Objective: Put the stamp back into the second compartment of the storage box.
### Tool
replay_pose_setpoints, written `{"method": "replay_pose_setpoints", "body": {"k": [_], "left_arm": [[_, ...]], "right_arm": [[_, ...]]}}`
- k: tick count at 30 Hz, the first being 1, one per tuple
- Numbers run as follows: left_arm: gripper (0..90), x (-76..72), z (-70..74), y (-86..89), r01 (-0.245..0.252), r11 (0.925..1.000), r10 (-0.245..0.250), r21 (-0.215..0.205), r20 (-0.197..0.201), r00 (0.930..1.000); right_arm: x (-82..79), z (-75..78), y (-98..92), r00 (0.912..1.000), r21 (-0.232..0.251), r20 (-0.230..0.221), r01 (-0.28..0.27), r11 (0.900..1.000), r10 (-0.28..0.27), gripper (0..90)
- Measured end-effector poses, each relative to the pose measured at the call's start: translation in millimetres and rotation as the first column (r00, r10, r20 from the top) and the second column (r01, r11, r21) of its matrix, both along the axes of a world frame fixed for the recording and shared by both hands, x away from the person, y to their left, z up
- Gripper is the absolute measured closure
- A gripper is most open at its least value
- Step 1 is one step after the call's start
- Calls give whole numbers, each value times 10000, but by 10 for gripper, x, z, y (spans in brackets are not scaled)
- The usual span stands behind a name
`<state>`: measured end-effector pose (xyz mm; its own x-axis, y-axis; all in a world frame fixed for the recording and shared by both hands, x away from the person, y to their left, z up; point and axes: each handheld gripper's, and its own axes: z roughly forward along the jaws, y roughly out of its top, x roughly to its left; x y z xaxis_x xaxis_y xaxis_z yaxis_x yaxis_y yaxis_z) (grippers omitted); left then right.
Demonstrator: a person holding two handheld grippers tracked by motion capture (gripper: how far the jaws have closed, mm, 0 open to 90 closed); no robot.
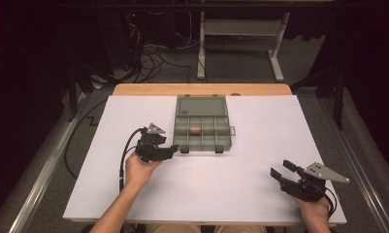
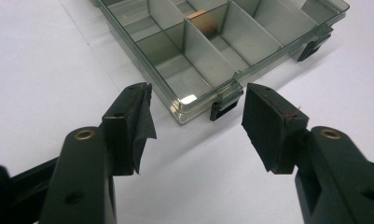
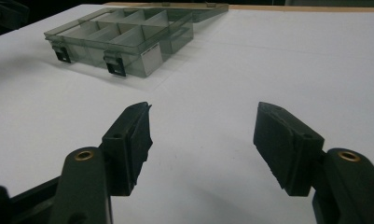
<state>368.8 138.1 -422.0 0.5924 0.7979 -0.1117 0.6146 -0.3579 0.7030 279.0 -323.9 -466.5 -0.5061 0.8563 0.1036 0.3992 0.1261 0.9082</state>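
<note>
- The landmark is the smoky grey, see-through plastic organiser box (image 1: 202, 130) with dividers. It lies open on the white table sheet (image 1: 231, 179), its flat lid (image 1: 202, 105) folded back on the far side.
- One small brown, cork-like cylinder (image 1: 195, 130) lies in a middle compartment of the box. The other compartments look bare, as far as the high view shows.
- The left gripper (image 1: 171, 149) is just beside the box's near-left corner, pointing at it. In the left gripper view its jaws stand wide apart with nothing between them, framing that corner and the nearer black latch (image 2: 225, 107) on the front wall.
- The right gripper (image 1: 281, 170) rests well apart from the box, off to its near-right, low over the sheet. Its jaws also stand wide apart and hold nothing.
- Judging from this, the work is at an early or between-steps point: the box is already open and the one piece sits inside, but neither gripper touches anything.
- What is left seems to be the handling of the box itself, likely at its front corner or latch, or lifting the piece out. Which of these I cannot tell.
</note>
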Motion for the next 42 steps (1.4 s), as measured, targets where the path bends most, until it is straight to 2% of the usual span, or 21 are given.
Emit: {"method": "replay_pose_setpoints", "body": {"k": [5,11,20,28,31,34,38,42], "left_arm": [[421,-74,-24,25,-39,9999,42,-163,172,9998],[419,-133,-42,90,-129,9998,131,-162,155,9998],[415,-249,-46,206,-291,9985,320,-459,643,9974],[414,-343,-118,308,-480,9974,525,-546,836,9951],[414,-363,-144,345,-580,9964,628,-625,772,9950],[412,-393,-159,392,-608,9960,667,-649,921,9935],[402,-439,-189,488,-724,9913,819,-1100,851,9930],[394,-515,-249,579,-871,9895,967,-1157,806,9920]], "right_arm": [[1,1,-5,10000,55,20,19,10000,-19,366],[-2,3,-6,10000,80,25,34,10000,-34,366],[-5,2,-16,9999,137,7,106,9998,-106,366],[0,-2,-15,10000,131,-15,26,9999,-26,366],[3,-5,-12,10000,106,-44,28,9999,-27,366],[3,-5,-6,10000,70,-53,28,10000,-27,366],[7,-7,-10,10000,93,-70,60,9999,-59,366],[0,-3,-12,10000,118,-19,66,9999,-65,367]]}}
